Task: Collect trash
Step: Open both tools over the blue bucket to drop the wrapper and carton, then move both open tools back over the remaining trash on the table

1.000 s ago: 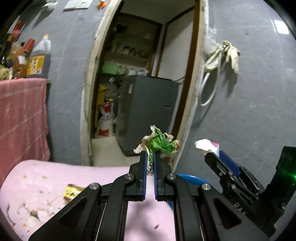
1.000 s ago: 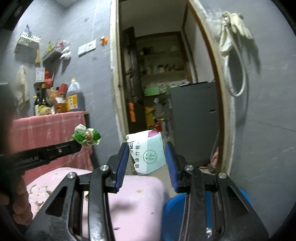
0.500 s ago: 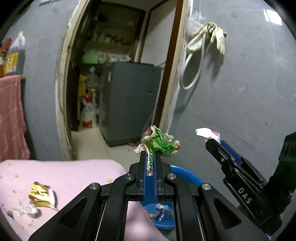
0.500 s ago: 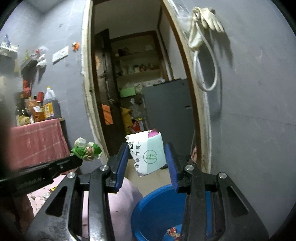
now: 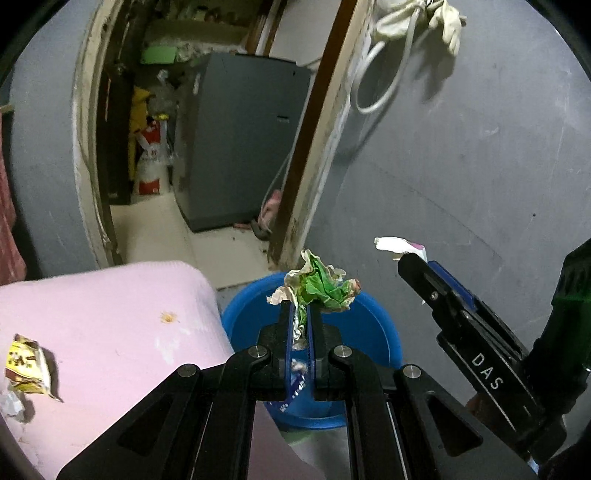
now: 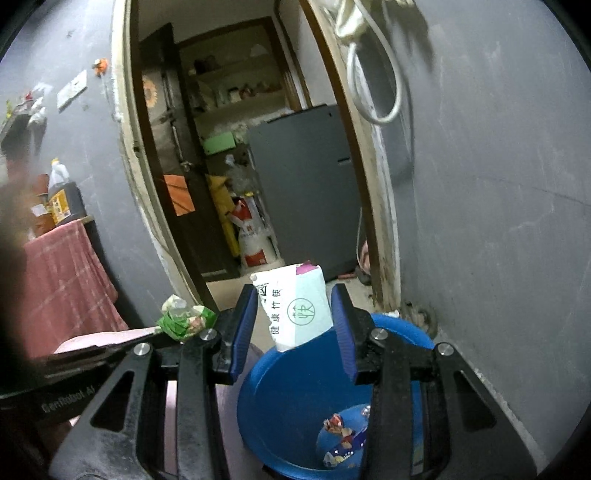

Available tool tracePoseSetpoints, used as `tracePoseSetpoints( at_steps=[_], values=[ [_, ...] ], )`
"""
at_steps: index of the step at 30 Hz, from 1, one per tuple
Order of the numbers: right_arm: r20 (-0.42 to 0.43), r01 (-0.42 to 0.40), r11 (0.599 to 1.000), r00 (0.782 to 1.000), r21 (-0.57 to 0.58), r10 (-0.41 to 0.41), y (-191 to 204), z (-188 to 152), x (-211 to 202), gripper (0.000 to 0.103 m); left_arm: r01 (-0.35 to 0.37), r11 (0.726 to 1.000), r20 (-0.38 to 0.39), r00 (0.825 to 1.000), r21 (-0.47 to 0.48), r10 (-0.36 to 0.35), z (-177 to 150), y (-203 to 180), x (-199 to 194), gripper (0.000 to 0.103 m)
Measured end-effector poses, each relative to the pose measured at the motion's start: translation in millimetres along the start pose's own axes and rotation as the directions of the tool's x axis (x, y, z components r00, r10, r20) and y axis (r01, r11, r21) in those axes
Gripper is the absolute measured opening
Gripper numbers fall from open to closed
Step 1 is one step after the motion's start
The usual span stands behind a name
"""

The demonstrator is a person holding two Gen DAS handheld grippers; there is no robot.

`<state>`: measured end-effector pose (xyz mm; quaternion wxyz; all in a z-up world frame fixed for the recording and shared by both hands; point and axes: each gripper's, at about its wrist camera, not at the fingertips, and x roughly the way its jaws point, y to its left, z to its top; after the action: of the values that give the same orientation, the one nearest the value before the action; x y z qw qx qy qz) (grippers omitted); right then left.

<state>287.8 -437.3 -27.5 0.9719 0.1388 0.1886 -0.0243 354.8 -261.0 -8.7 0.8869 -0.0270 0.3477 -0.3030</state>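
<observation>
My left gripper [image 5: 300, 306] is shut on a crumpled green and white wrapper [image 5: 321, 288], which hangs over the near rim of a blue bucket [image 5: 369, 332]. In the right wrist view that wrapper [image 6: 184, 317] shows at the left, on the left gripper's tip [image 6: 159, 330]. My right gripper [image 6: 294, 295] is shut on a torn white paper packet [image 6: 295, 310] with green print, held above the bucket [image 6: 280, 387]. Some colourful trash [image 6: 340, 432] lies at the bucket's bottom. From the left wrist view the right gripper [image 5: 417, 266] sits to the right, with the packet [image 5: 399, 245] at its tip.
A pink covered surface [image 5: 92, 314] adjoins the bucket on the left, with a yellow wrapper [image 5: 26, 365] and a white scrap [image 5: 9, 402] on it. Beyond is a doorway with a grey cabinet [image 5: 240, 140]. Gloves and a hose [image 5: 417, 18] hang on the grey wall.
Both grippers have swung right and tipped downward, bringing the blue bucket into view under them. Each keeps hold of its piece of trash.
</observation>
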Motion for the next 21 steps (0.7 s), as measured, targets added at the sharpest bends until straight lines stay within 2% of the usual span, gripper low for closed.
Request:
tracePoseSetpoints(
  at_steps=[8, 15, 21],
  values=[
    [-0.064, 0.021, 0.997, 0.998, 0.075, -0.016, -20.2, -3.0, 12.5, 0.042, 0.0, 1.0, -0.084, 0.996, 0.005, 0.001, -9.4, -4.3, 27.8, 0.007],
    [-0.073, 0.026, 0.994, 0.997, 0.108, -0.018, -29.0, -2.8, 14.8, 0.043, -0.017, 1.0, -0.126, 0.992, 0.0, 0.017, -18.0, -5.3, 39.2, 0.02],
    [-0.069, 0.022, 0.994, 0.998, 0.104, -0.015, -27.9, -2.8, 14.1, 0.046, -0.038, 0.999, -0.111, 0.993, -0.037, 0.034, -13.7, 3.9, 32.8, 0.032]
  ],
)
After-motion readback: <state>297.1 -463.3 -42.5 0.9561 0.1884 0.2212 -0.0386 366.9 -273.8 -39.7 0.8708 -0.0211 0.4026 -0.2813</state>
